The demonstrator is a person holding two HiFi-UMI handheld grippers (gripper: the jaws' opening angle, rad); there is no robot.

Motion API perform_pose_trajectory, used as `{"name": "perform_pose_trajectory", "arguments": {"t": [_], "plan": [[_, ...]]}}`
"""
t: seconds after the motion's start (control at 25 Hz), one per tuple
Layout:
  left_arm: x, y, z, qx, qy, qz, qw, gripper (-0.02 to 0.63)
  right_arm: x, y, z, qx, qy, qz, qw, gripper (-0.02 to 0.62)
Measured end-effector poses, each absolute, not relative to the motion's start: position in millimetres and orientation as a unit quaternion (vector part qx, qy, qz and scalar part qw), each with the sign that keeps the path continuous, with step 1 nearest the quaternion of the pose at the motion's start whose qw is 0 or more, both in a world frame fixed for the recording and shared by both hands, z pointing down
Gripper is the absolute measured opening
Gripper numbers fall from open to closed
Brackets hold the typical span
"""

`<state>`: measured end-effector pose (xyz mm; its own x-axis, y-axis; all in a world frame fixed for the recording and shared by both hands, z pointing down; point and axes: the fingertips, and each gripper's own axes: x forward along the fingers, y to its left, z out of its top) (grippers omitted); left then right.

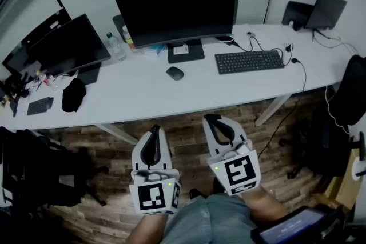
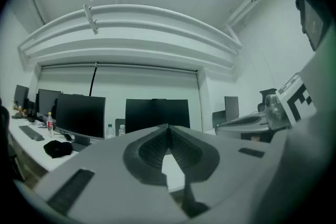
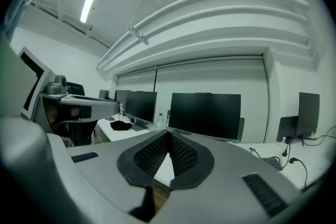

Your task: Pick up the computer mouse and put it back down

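A dark grey computer mouse (image 1: 175, 72) lies on the long white desk (image 1: 143, 94), in front of the middle monitor (image 1: 177, 11) and left of the black keyboard (image 1: 249, 61). Both grippers hang level over the wooden floor, short of the desk's near edge and well back from the mouse. My left gripper (image 1: 153, 131) is shut with its tips meeting and nothing between them; in its own view the left gripper (image 2: 167, 126) points at the monitors. My right gripper (image 1: 213, 119) is shut and empty too, and the right gripper (image 3: 168, 134) faces the same desk.
A second monitor (image 1: 71, 46), a black cloth lump (image 1: 73, 94), a water bottle (image 1: 116, 46) and small clutter sit on the desk's left. A laptop (image 1: 323, 11) and cables (image 1: 297, 63) lie at the right end. Black office chairs (image 1: 40, 171) (image 1: 343, 106) stand on either side.
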<state>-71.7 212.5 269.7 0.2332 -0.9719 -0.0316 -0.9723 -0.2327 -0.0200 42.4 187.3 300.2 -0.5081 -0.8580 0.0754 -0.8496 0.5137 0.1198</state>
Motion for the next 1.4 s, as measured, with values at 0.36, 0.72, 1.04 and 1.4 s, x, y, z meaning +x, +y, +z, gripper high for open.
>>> {"name": "perform_pose_trajectory", "arguments": {"t": [0.36,0.72,1.04,1.4], "plan": [[-52.8,210.6,276.6,-0.778,0.629,-0.009,0.013,0.008,58.7,181.4,304.7,0.474,-0.880,-0.011,0.036,0.212],[-19.2,206.8,275.6,-0.762,0.646,-0.023,0.021,0.008,92.7,169.6,304.6,0.459,-0.888,-0.016,0.032,0.232],[3.8,201.5,283.4,-0.747,0.662,-0.049,0.024,0.008,117.9,151.3,308.3,0.445,-0.895,0.000,0.013,0.221],[1.2,183.9,287.4,-0.735,0.674,-0.070,0.026,0.008,122.7,130.3,316.9,0.438,-0.899,0.018,0.007,0.210]]}}
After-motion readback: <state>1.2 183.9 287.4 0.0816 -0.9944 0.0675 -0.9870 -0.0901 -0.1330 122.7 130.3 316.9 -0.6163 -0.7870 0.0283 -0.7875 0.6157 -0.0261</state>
